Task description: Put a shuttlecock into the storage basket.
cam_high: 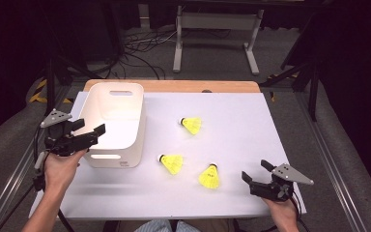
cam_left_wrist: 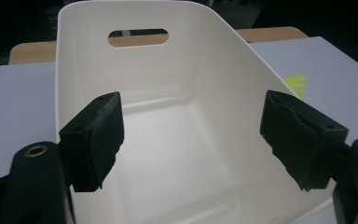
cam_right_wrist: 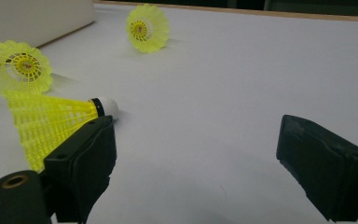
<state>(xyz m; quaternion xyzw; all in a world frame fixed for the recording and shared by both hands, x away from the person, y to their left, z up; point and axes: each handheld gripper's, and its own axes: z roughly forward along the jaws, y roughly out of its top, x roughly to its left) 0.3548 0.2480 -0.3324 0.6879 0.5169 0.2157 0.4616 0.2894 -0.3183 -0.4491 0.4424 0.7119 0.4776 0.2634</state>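
Three yellow shuttlecocks lie on the white tabletop (cam_high: 232, 121): one at the back (cam_high: 192, 124) (cam_right_wrist: 147, 28), one in the middle (cam_high: 172, 163) (cam_right_wrist: 17, 67), one nearest the front (cam_high: 210, 176) (cam_right_wrist: 51, 123). A white bin (cam_high: 116, 123) (cam_left_wrist: 168, 93) with handle slots stands at the left, and nothing shows inside it. My left gripper (cam_high: 91, 126) (cam_left_wrist: 191, 140) is open, held at the bin's near left rim and looking into it. My right gripper (cam_high: 255, 171) (cam_right_wrist: 196, 154) is open and low over the table, just right of the front shuttlecock, nothing between its jaws.
The bin's corner (cam_right_wrist: 32, 18) shows at the far left of the right gripper view. A wooden strip (cam_high: 174, 86) edges the table's far side. Beyond it, on the floor, are cables and a white frame (cam_high: 217, 38). Bare tabletop lies to the right of the shuttlecocks.
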